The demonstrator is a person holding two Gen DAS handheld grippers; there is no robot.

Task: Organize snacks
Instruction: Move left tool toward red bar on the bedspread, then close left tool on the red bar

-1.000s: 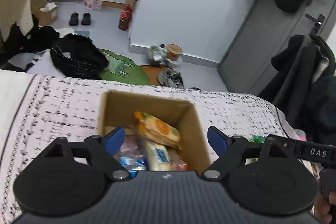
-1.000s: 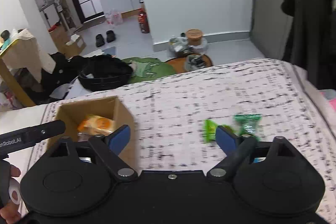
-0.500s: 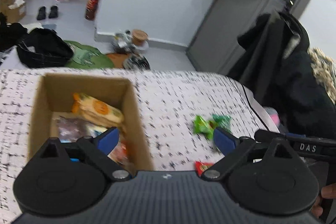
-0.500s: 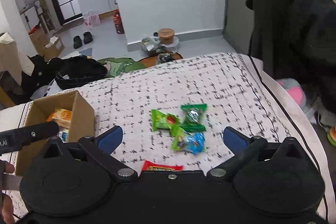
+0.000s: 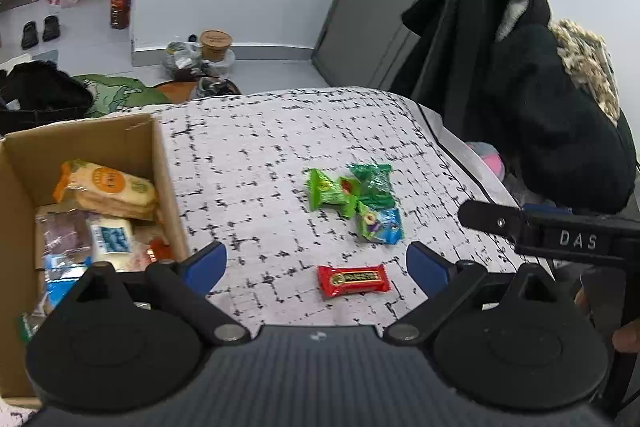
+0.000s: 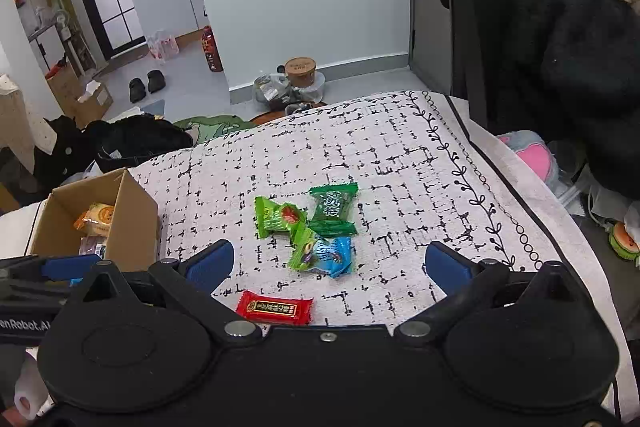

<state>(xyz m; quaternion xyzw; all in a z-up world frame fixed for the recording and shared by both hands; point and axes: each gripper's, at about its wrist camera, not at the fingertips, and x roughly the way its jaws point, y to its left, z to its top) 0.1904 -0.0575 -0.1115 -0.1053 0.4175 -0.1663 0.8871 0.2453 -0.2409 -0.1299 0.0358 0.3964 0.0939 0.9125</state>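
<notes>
A cardboard box [image 5: 160,163] [image 6: 136,203] holding several wrapped snacks stands at the left of the patterned cloth. On the cloth lie a light green packet [image 5: 328,191] [image 6: 276,217], a dark green packet [image 5: 374,185] [image 6: 334,209], a green-and-blue packet [image 5: 378,223] [image 6: 322,255] and a red bar [image 5: 353,279] [image 6: 274,307]. My left gripper [image 5: 316,265] stands open above the cloth, the red bar just ahead of its fingers. My right gripper [image 6: 326,261] is open too, hovering over the green-and-blue packet without touching it.
The cloth [image 6: 400,163] covers a raised surface whose far and right edges drop to the floor. Dark coats [image 5: 520,87] hang at the right. Bags, shoes and a brown tub [image 6: 300,69] lie on the floor beyond.
Both grippers swung right, from over the box to over the loose snacks, and their fingers spread a little wider. The box now sits at the left of both views.
</notes>
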